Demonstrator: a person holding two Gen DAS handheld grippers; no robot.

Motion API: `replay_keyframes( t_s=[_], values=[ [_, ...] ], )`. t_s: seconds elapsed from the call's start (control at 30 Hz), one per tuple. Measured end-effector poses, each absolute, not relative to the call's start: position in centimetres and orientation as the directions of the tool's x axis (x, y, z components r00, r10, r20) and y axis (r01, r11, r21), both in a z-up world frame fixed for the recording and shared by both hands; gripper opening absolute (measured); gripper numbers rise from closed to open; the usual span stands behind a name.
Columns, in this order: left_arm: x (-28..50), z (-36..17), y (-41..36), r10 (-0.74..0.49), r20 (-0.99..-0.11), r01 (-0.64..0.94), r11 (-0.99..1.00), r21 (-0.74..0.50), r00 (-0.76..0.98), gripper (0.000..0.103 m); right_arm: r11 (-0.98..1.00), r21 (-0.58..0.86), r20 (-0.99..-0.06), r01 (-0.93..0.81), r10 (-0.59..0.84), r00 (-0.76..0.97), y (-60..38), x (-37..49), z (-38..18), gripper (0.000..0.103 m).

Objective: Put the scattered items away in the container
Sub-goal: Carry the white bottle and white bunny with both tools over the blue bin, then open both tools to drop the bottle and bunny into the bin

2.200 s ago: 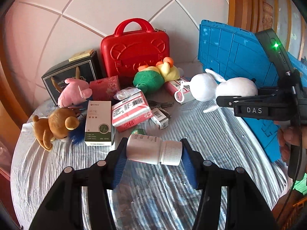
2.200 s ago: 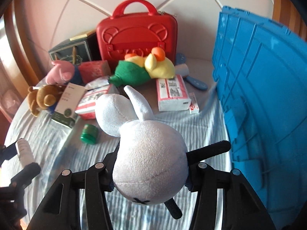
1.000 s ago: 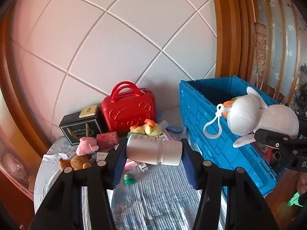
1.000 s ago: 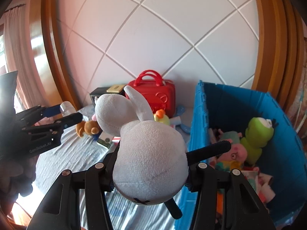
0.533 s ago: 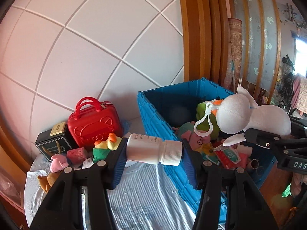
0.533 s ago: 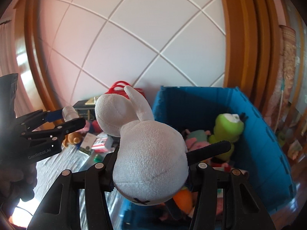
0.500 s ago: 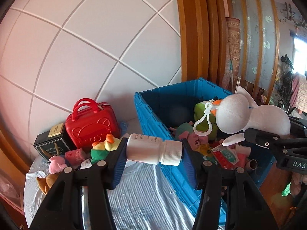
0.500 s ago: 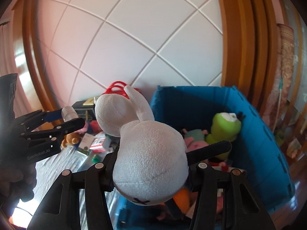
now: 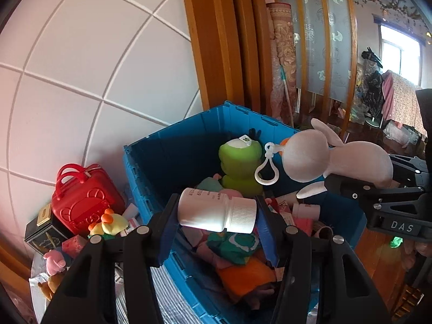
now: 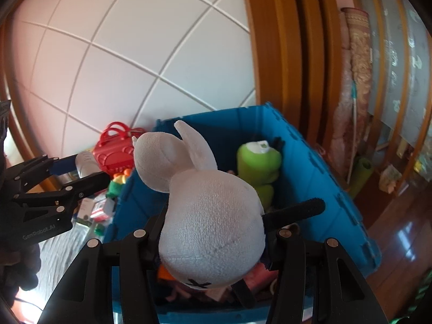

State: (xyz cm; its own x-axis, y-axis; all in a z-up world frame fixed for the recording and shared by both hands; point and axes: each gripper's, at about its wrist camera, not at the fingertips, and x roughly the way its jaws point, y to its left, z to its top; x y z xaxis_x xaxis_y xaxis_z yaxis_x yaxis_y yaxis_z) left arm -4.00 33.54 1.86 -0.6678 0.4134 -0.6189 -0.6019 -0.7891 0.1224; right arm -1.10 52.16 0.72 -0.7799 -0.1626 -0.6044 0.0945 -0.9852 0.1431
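Carrying two things at once toward the blue plastic crate (image 9: 172,145) is the step in hand. The left tool (image 9: 217,210) is clamped part-way closed on a white plastic pill bottle with a ribbed cap (image 9: 216,212), held lying sideways between the blue pads. The right tool (image 10: 213,232) is closed to a similar width on the body of a white plush rabbit (image 10: 205,216), whose head and ears stick out ahead of the fingers.

Both loads hang above the crate's open top: the bottle just inside the near wall on the counter side, the rabbit further toward the crate's middle. I judge the carry nearly finished; what the next move calls for is a short lowering past the rim, then parting each tool's fingers so bottle and rabbit drop among the things already inside.

Room inside the crate is limited. A green plush frog (image 9: 239,162) leans against the far wall, and soft toys, packets and an orange cloth heap the floor, so anything released will land on a pile and may roll. The near rim sits close under the left tool, and the two tools are near each other over the crate, so lowering straight down looks safest. Beside the crate on the striped counter (image 9: 129,305), a red hard case with a handle (image 9: 83,205) and small toys are not yet tidied.
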Motion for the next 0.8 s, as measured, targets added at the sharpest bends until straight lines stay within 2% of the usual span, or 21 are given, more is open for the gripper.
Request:
replay_keyframes(
  t_s=[0.27,0.3,0.33,0.37,0.4,0.43,0.47,0.63,0.8],
  values=[
    [-5.4,0.9,37.4,0.445,-0.652,-0.645,-0.759,0.090,-0.614,0.053,-0.989,0.145,-0.642,0.014,-0.104,-0.760,55.9,-2.3,-1.0,0.051],
    [-5.7,0.8,37.7,0.448,-0.663,-0.650,-0.756,0.076,-0.599,0.053,-0.990,0.143,-0.643,0.006,-0.098,-0.759,56.1,-2.4,-1.1,0.054],
    [-6.0,0.6,38.0,0.448,-0.680,-0.656,-0.752,0.064,-0.580,0.056,-0.990,0.139,-0.643,-0.002,-0.089,-0.760,56.3,-2.6,-1.2,0.054],
    [-6.2,0.4,38.2,0.447,-0.691,-0.658,-0.751,0.055,-0.567,0.072,-0.991,0.136,-0.644,-0.012,-0.079,-0.761,56.5,-2.8,-1.3,0.071],
    [-6.3,0.4,38.2,0.449,-0.691,-0.656,-0.754,0.049,-0.567,0.083,-0.990,0.140,-0.638,-0.023,-0.072,-0.767,56.7,-2.9,-1.3,0.102],
    [-6.3,0.4,38.1,0.447,-0.686,-0.647,-0.761,0.046,-0.574,0.098,-0.989,0.144,-0.626,-0.032,-0.066,-0.777,56.9,-2.9,-1.1,0.101],
    [-6.4,0.4,38.0,0.441,-0.685,-0.638,-0.768,0.045,-0.580,0.100,-0.990,0.140,-0.620,-0.036,-0.059,-0.782,56.9,-2.9,-1.1,0.102],
    [-6.5,-0.3,37.3,0.379,-0.699,-0.612,-0.784,0.106,-0.606,0.100,-0.990,0.137,-0.625,-0.018,-0.073,-0.777,56.6,-3.6,-1.6,0.102],
    [-7.2,-0.8,35.0,0.337,-0.709,-0.574,-0.810,0.117,-0.619,0.100,-0.990,0.140,-0.618,0.015,-0.099,-0.780,54.7,-3.6,-1.0,0.102]
  ],
)
